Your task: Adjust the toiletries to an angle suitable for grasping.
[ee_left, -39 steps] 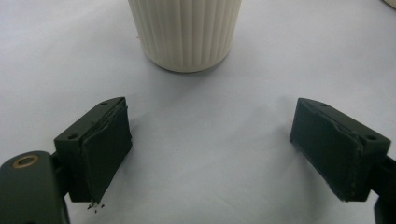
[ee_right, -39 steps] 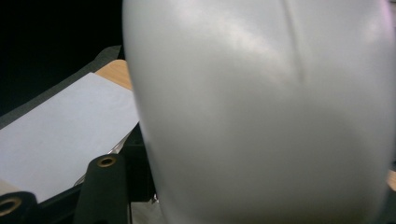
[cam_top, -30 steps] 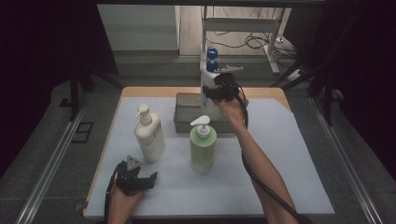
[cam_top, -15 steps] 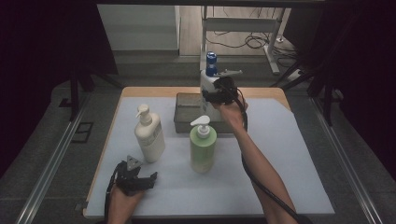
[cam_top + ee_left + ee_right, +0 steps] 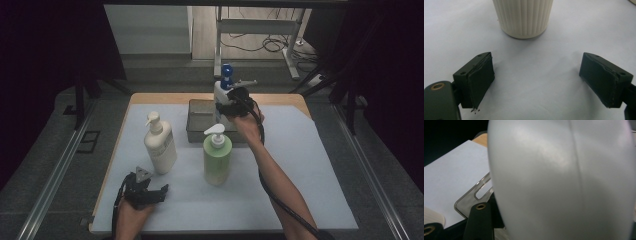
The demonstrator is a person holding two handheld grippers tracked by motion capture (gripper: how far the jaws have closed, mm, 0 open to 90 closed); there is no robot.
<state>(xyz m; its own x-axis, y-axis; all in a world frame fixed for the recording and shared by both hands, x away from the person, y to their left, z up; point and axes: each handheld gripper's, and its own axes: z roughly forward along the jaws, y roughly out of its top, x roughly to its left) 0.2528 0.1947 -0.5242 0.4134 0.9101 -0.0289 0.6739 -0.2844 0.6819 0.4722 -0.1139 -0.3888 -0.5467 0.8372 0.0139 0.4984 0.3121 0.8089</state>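
A white bottle (image 5: 220, 93) with a blue cap (image 5: 227, 70) stands upright over the right end of the grey tray (image 5: 199, 121) at the back of the table. My right gripper (image 5: 226, 104) is shut on its body, which looms large as the white bottle (image 5: 564, 182) in the right gripper view. Whether its base touches the tray is hidden. My left gripper (image 5: 158, 192) rests open near the front left edge. In the left gripper view, my left gripper (image 5: 549, 80) has only the white mat between its pads, with the ribbed cream bottle (image 5: 522, 17) just ahead.
A cream pump bottle (image 5: 160, 147) stands on the left of the white mat (image 5: 300, 165), and a green pump bottle (image 5: 217, 161) stands in the middle, close to my right forearm. The tray's rim (image 5: 469, 197) lies below the held bottle. Dark floor surrounds the table.
The right gripper and its bottle have dipped very slightly in the high view. The left gripper has not moved.
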